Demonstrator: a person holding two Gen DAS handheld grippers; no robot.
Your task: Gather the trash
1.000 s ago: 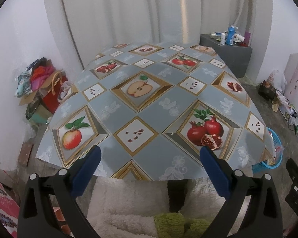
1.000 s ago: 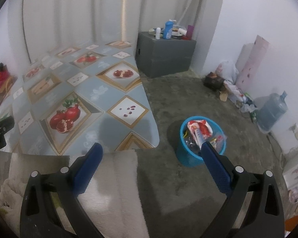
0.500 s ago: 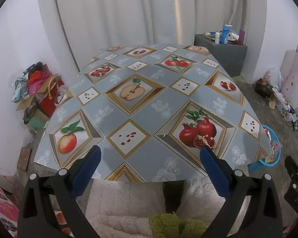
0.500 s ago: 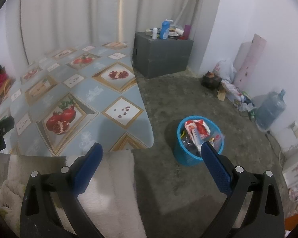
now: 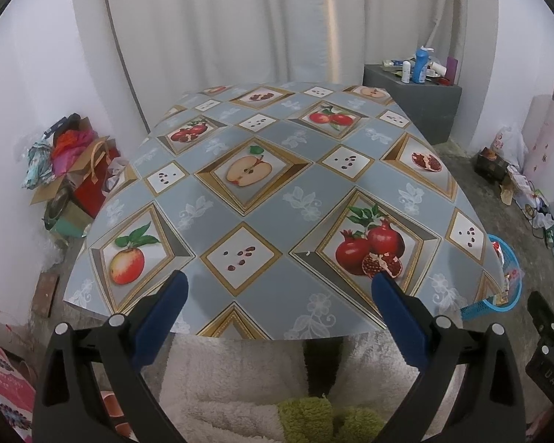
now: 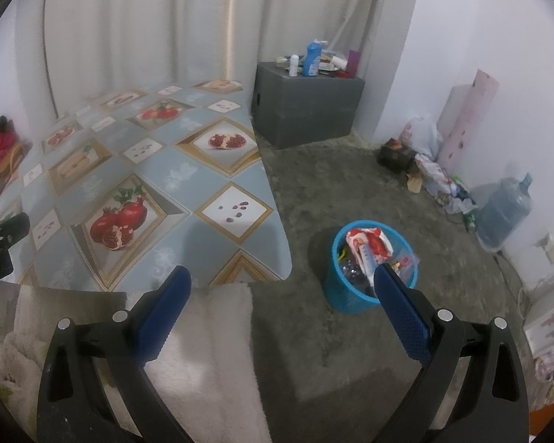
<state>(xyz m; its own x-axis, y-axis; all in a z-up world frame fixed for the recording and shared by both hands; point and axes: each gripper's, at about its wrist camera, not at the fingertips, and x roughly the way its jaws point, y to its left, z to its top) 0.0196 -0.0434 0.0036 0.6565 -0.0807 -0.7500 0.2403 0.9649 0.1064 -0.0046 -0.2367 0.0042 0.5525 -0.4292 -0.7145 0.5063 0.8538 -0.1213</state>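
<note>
Nearest, the left gripper (image 5: 279, 295) is held with its blue fingers spread wide and nothing between them, just above the near edge of the table (image 5: 277, 192). The right gripper (image 6: 282, 288) is likewise spread wide and empty, over the table's near right corner and the floor. Below both, a white fluffy blanket (image 6: 207, 350) is seen.

No trash can be made out on the fruit-patterned tablecloth, so the table part of the collecting is judged done or nearly so. The step in hand is judged to be a search for the next piece. A target would have to be found first, perhaps among the clutter (image 6: 439, 181) along the far right wall, and then approached with the fingers wide.

The collected trash sits on the floor to the right of the table, in a blue bin (image 6: 369, 264). The bin stands upright, its long axis vertical and its mouth facing up. A red-and-white wrapper (image 6: 367, 245) is stacked on top, partly hidden by the right finger.

Farther off, a grey box (image 6: 306, 107) carrying bottles stands by the curtain (image 6: 147, 29)
</note>
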